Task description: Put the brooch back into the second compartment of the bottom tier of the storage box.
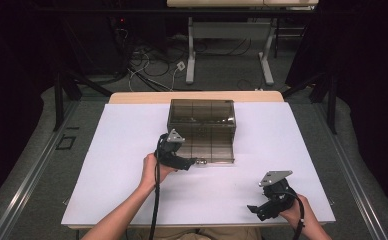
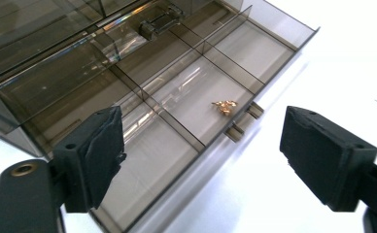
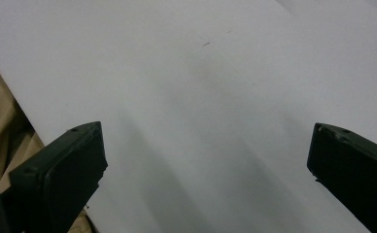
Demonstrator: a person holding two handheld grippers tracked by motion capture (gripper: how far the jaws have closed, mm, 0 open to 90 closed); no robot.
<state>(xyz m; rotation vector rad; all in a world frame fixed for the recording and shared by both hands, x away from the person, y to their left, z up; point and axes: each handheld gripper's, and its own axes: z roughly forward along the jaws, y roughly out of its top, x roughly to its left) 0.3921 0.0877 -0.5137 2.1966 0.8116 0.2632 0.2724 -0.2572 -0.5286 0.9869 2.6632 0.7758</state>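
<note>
A big white desk (image 1: 132,165) fills the middle of the room. Toward the back of the desk sits a see-through brown plastic box (image 1: 201,131). Its lid stands up at the back, and the open front part has thin walls that split it into small rooms.

The left tongs (image 1: 194,162) are held in a hand (image 1: 153,170) just beside the front edge of the box, a little left of its middle. In the left gripper view its black jaws are spread wide with nothing between them, one over the box and one over the white desk.

The right tongs (image 1: 254,210) are held near the front right corner of the desk, well apart from the box. Its jaws are wide too and hold nothing.

A tiny gold thing (image 2: 224,107) lies in one small room of the box, near the front wall. It is too small to tell what it is.
</note>
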